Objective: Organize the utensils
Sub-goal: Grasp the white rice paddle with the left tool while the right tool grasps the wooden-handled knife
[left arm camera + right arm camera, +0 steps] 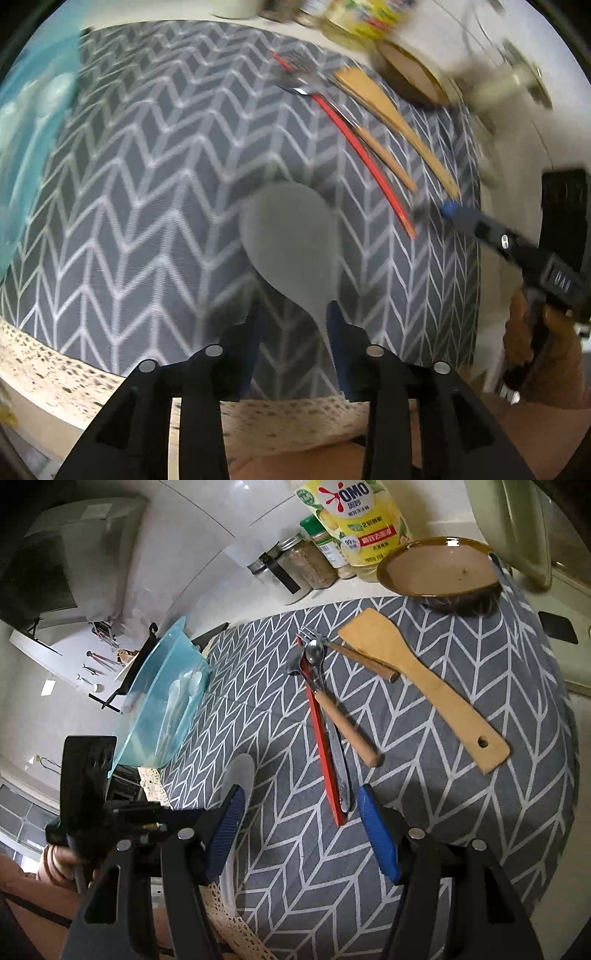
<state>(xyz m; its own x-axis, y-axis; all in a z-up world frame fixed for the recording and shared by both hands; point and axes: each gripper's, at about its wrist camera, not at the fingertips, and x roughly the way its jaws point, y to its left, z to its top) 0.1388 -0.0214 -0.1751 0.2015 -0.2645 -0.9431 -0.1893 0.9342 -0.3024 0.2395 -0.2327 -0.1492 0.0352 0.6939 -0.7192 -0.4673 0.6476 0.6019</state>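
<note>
My left gripper [291, 314] holds a grey flat spoon [291, 236] by its handle, above the grey chevron cloth [147, 184]; the view is blurred. The spoon also shows in the right wrist view [242, 771], beside my open, empty right gripper [299, 805]. Ahead of the right gripper lie a red utensil [323, 746], a metal spoon with a wooden handle [343, 723], a wooden-handled fork [354, 657] and a wooden spatula [417, 679]. A blue plastic tub [166, 701] with white utensils inside stands at the left.
A brown bowl [439, 572] sits at the cloth's far edge. A yellow detergent bottle [354, 520] and spice jars [310, 561] stand behind it. The counter's speckled front edge [55, 369] is near. The right gripper appears in the left wrist view [448, 210].
</note>
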